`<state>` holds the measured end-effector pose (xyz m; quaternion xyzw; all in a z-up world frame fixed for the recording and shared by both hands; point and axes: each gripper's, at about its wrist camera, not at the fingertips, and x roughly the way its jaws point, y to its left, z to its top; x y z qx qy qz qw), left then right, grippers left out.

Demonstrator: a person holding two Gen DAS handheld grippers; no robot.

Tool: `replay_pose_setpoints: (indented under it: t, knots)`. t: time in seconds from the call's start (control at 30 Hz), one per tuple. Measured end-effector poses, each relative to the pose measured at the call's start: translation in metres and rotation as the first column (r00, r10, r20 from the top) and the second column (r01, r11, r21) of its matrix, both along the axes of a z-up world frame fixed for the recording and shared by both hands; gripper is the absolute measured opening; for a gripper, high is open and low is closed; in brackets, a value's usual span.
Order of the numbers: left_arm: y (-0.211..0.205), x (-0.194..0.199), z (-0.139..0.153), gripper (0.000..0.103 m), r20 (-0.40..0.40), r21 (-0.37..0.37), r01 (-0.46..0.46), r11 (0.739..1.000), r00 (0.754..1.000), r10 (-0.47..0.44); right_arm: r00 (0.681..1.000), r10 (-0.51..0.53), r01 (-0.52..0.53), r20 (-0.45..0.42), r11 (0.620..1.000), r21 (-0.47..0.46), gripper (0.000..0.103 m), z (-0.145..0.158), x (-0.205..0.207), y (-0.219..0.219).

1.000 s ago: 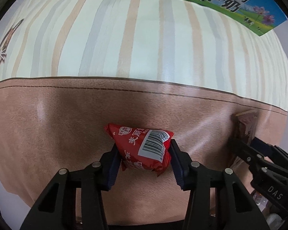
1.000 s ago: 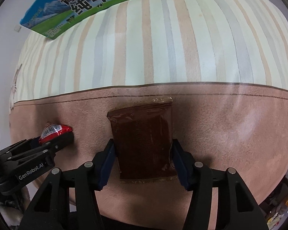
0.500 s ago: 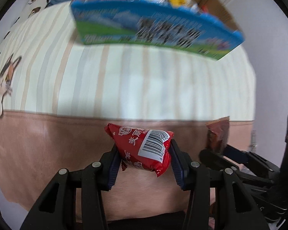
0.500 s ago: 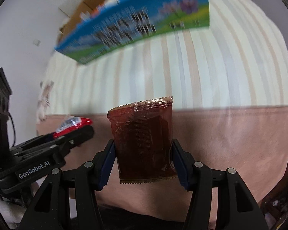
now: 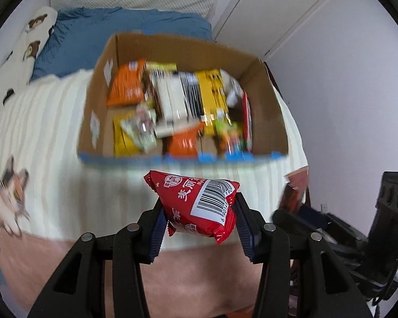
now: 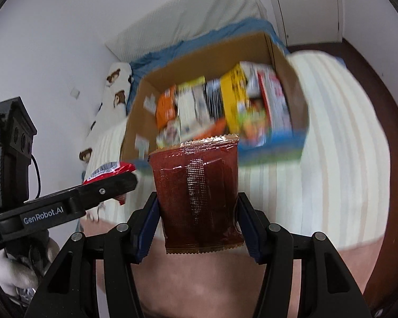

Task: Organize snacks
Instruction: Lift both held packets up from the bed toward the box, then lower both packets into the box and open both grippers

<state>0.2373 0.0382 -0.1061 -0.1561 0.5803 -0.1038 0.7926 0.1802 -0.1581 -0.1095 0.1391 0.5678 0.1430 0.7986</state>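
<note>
My left gripper (image 5: 199, 212) is shut on a red snack packet (image 5: 199, 206) with a white barcode, held in the air above the bed. My right gripper (image 6: 199, 212) is shut on a dark brown snack packet (image 6: 199, 196), also lifted. Ahead of both stands an open cardboard box (image 5: 268, 98) with a blue printed front, full of several snack packs in orange, yellow and white; it also shows in the right wrist view (image 6: 135, 122). The left gripper and its red packet (image 6: 108, 169) show at the left of the right wrist view. The brown packet (image 5: 294, 188) shows at the right of the left wrist view.
The box sits on a bed with a cream striped blanket (image 5: 45, 137) and a pink-brown cover (image 5: 193, 278) near me. A blue pillow (image 5: 92, 34) and a bear-print pillow (image 5: 31, 37) lie behind the box. White wall and a door (image 5: 273, 8) stand to the right.
Both grippers have risen and tilted forward with their packets. The box's open top and the snacks in it are in view now, where earlier only its printed side showed.
</note>
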Motion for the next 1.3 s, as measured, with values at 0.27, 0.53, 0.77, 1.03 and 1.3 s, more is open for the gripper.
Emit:
replay_pose_setpoints:
  t: [0.27, 0.53, 0.77, 1.03, 1.3]
  knots:
    - [0.031, 0.085, -0.014, 0.045, -0.119, 0.068, -0.042, 0.997, 0.992, 0.049, 0.999, 0.021, -0.023, -0.035, 0.997, -0.076, 0.059, -0.002, 0.099, 0.009]
    - [0.041, 0.127, -0.078, 0.047, -0.295, 0.142, -0.018, 0.990, 0.954, 0.060, 0.985, 0.028, -0.053, -0.172, 0.988, -0.143, 0.059, -0.054, 0.148, 0.021]
    - [0.047, 0.128, -0.112, 0.048, -0.369, 0.144, -0.032, 0.989, 0.926, 0.083, 0.972, 0.010, -0.049, -0.236, 0.986, -0.160, 0.059, -0.088, 0.162, 0.020]
    - [0.047, 0.122, -0.121, 0.068, -0.401, 0.108, -0.052, 0.993, 0.912, 0.092, 0.948, -0.009, -0.048, -0.318, 0.984, -0.171, 0.100, -0.108, 0.167, 0.018]
    - [0.040, 0.120, -0.101, 0.093, -0.329, 0.156, -0.048, 0.987, 0.939, 0.098, 0.952, -0.019, -0.056, -0.307, 0.970, -0.235, 0.100, -0.102, 0.164, 0.016]
